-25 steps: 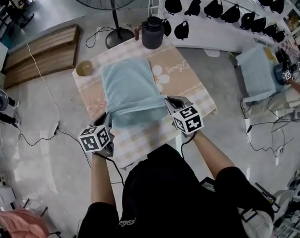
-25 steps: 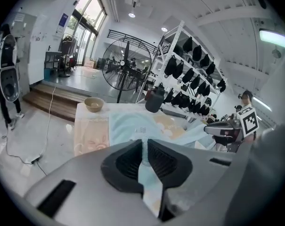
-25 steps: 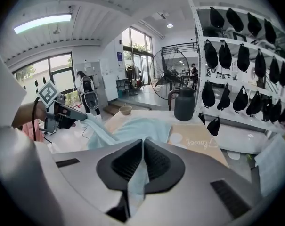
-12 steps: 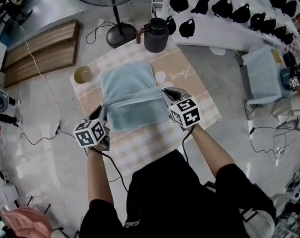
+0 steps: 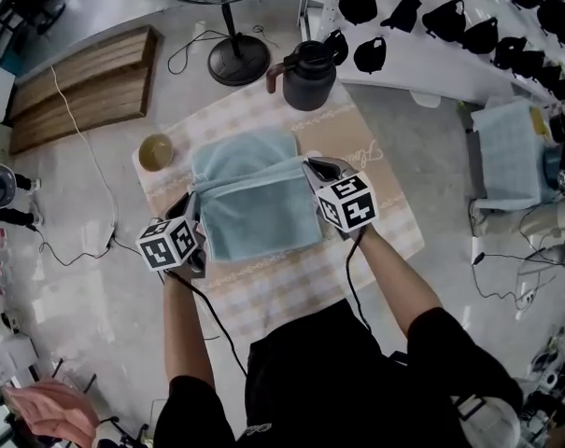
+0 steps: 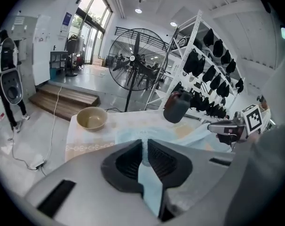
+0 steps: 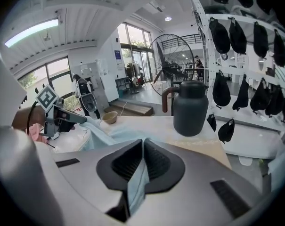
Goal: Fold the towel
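Observation:
A light blue towel (image 5: pixel 254 208) lies on the checked tablecloth (image 5: pixel 291 278), its near part doubled over its far part. My left gripper (image 5: pixel 196 200) is shut on the folded layer's left corner, and the cloth (image 6: pixel 146 180) runs out between its jaws. On the right corner my right gripper (image 5: pixel 312 168) is shut too, with a strip of towel (image 7: pixel 136 185) pinched between its pads. The lifted edge stretches between the two grippers, slightly above the lower layer. From the left gripper view the right gripper (image 6: pixel 227 127) shows across the towel.
A black jug (image 5: pixel 310 73) stands at the table's far edge, and a tan bowl (image 5: pixel 156 152) at its far left corner. A standing fan's base (image 5: pixel 237 62) is on the floor behind. Shelves with black caps (image 5: pixel 450 21) are at the right. Cables cross the floor at the left.
Both grippers have carried the towel's held edge away from the person, toward the jug. The folded layer now covers more of the towel's far part.

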A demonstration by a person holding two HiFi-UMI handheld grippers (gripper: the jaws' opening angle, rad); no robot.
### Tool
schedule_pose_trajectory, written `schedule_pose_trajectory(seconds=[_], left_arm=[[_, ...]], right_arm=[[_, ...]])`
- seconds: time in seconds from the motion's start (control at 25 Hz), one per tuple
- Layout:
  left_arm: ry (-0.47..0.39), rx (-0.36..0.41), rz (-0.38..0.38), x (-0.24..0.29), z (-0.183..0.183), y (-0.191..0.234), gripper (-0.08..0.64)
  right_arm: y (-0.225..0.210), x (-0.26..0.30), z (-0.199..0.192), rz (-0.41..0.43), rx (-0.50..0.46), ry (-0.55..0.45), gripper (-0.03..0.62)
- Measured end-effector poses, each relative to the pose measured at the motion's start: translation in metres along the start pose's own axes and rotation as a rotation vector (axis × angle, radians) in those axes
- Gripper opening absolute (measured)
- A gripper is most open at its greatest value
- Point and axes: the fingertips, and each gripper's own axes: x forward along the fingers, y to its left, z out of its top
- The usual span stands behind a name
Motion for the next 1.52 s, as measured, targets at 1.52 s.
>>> schedule_pose_trajectory(seconds=[1.52], left_arm=[[0.115, -0.029, -0.002, 0.073, -0.009, 0.026, 0.239]], right_arm=[[-0.055, 0.079, -0.017, 0.093, 0.013, 0.104, 0.206]])
